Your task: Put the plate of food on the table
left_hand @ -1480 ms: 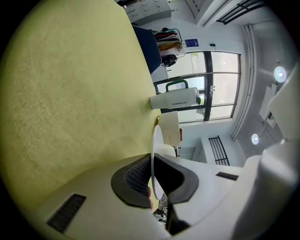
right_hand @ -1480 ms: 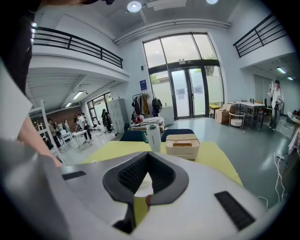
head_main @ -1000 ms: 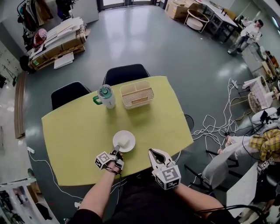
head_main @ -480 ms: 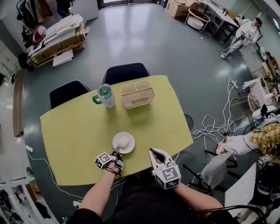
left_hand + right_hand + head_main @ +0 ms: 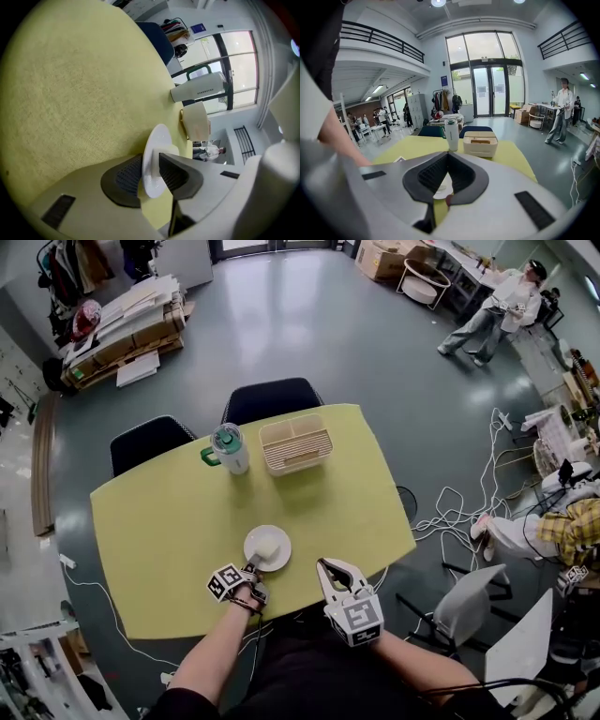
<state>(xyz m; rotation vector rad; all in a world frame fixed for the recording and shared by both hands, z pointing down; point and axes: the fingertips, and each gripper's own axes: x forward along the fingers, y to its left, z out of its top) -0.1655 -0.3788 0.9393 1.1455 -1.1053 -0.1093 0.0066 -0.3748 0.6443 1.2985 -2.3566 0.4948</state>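
Observation:
A white plate [image 5: 267, 547] with a pale piece of food [image 5: 266, 543] lies flat on the yellow-green table [image 5: 169, 521], near its front edge. My left gripper [image 5: 251, 568] reaches the plate's near rim. In the left gripper view the plate's rim [image 5: 154, 159] stands between the jaws of the left gripper [image 5: 150, 171]. Those jaws have just been opening, and thin gaps show beside the rim. My right gripper [image 5: 323, 563] hovers shut and empty at the table's front edge, right of the plate. In its own view the right gripper [image 5: 447, 154] is closed, with the plate [image 5: 439, 190] beyond it.
A white tumbler with a green lid [image 5: 229, 447] and a cream basket [image 5: 294, 442] stand at the table's far side. Two dark chairs [image 5: 270, 397] are tucked in behind the table. Cables [image 5: 450, 507] lie on the floor to the right. A person [image 5: 487, 310] walks far off.
The plate and both grippers stay about where they were. The far person at the top right has walked to the left.

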